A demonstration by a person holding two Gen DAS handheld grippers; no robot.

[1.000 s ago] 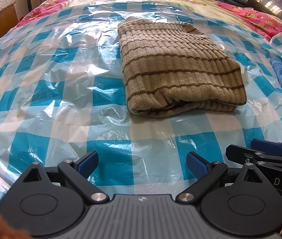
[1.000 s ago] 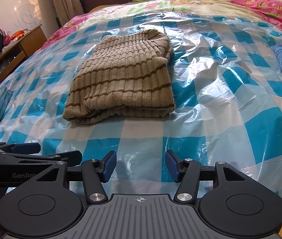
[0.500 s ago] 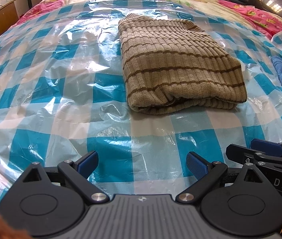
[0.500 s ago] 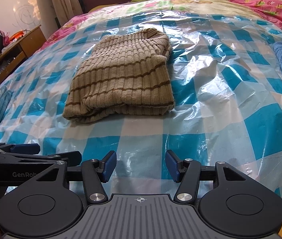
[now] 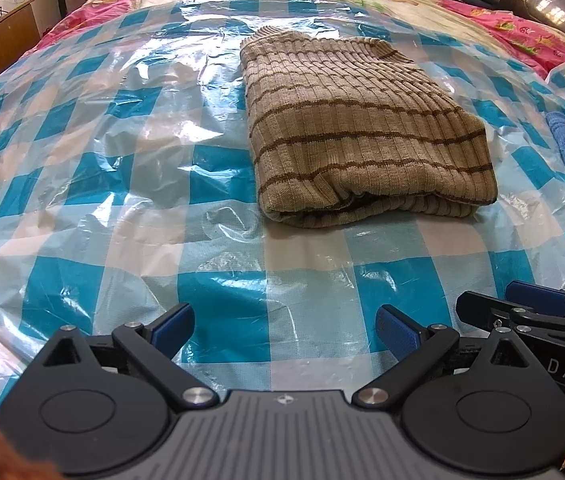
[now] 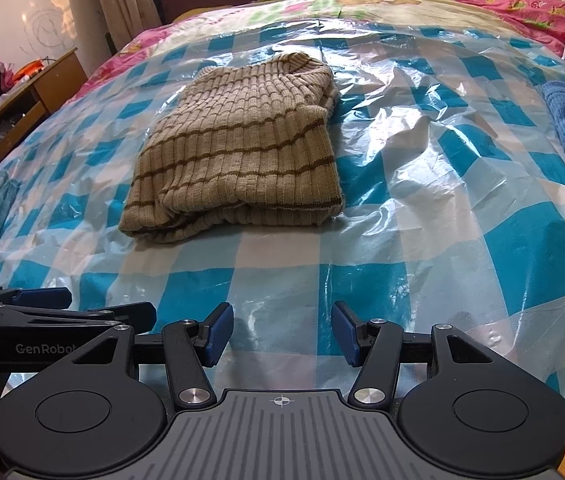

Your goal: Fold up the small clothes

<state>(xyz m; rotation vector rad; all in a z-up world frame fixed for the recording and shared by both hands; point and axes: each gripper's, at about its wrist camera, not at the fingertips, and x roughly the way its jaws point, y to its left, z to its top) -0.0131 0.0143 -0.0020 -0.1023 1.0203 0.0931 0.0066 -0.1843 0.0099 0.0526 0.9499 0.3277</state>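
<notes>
2 near, downward views; shared sweater [image 5: 362,136].

The left gripper [image 5: 284,330] points forward and down, its blue pads [image 5: 172,326] spread wide with nothing between them. The right gripper [image 6: 280,332] sits just beside it at the same tilt, jaws likewise apart and empty. Each shows at the edge of the other's view. A blurred patch low in the left view is perhaps a hand.

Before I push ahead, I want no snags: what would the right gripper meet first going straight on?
Probably the plastic sheet: the right gripper, fingers open and empty, tilts down at it, short of the folded sweater.
</notes>
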